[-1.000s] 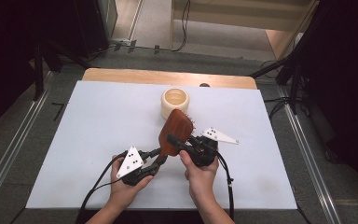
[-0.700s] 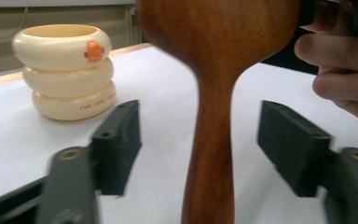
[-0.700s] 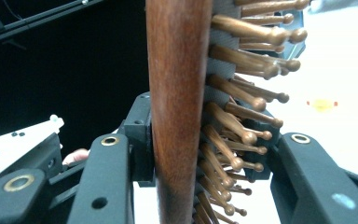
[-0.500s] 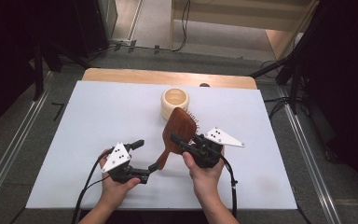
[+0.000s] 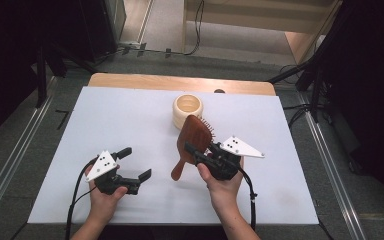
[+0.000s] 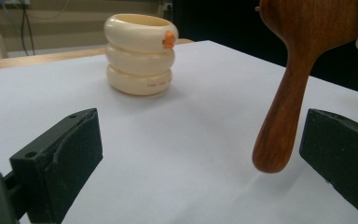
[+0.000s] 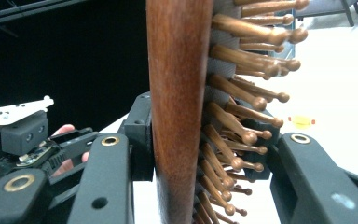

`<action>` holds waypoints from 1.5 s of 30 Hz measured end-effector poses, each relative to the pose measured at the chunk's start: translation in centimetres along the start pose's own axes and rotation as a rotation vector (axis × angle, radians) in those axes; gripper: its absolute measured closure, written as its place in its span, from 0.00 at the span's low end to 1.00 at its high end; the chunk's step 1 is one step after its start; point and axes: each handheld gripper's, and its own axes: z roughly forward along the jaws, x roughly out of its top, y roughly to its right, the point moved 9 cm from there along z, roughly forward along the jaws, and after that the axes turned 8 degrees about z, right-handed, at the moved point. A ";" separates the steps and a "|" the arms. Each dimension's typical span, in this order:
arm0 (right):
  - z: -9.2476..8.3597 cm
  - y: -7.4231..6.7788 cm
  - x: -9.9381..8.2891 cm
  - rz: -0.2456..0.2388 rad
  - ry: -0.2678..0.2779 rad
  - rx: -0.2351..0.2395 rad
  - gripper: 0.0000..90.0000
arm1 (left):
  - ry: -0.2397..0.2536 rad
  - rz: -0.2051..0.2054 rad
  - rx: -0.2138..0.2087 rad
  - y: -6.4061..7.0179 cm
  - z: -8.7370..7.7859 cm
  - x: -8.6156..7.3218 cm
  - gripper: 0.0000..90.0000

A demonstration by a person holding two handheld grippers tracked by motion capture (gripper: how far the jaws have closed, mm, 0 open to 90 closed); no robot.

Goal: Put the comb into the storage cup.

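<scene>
A brown wooden hairbrush (image 5: 192,136) is held tilted above the white table, head up and handle pointing down-left. My right gripper (image 5: 200,151) is shut on the brush's head; in the right gripper view its jaws press the wooden back and bristle side of the brush (image 7: 177,93). My left gripper (image 5: 135,163) sits left of the handle's tip, apart from it. Its jaws have just been opening and now stand wide with nothing between the pads (image 6: 74,149). The handle (image 6: 284,107) hangs just beyond the right jaw in the left gripper view.
A cream ringed cup (image 5: 187,109) stands at the table's back centre, behind the brush; it also shows as a cup (image 6: 140,53) with an orange mark. A wooden board (image 5: 180,82) edges the far side. The white sheet (image 5: 105,120) covers the table.
My left gripper let go of the brush handle, opened wide and moved left away from it. The right gripper kept its hold on the brush's head and stayed nearly in place.
</scene>
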 end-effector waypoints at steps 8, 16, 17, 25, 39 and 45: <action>-0.3 0.5 0.8 0.000 0.009 -0.007 0.59 | 0.005 -0.006 0.053 -2.0 -1.9 -0.5 0.00; -0.4 0.7 1.6 -0.014 0.017 -0.013 0.59 | -0.001 -0.003 0.086 -3.3 -3.7 -1.0 0.00; -0.4 0.7 1.7 -0.012 0.017 -0.012 0.59 | -0.002 -0.005 0.085 -3.5 -3.9 -1.1 0.00; -0.3 0.9 2.8 -0.029 0.024 -0.020 0.59 | -0.013 0.001 0.098 -4.4 -5.3 -1.8 0.00; -0.3 1.1 4.6 -0.056 0.032 -0.035 0.59 | -0.006 -0.013 0.112 -5.5 -6.8 -2.3 0.00; -0.2 1.2 5.3 -0.060 0.040 -0.037 0.59 | -0.001 -0.014 0.101 -5.3 -6.7 -2.5 0.00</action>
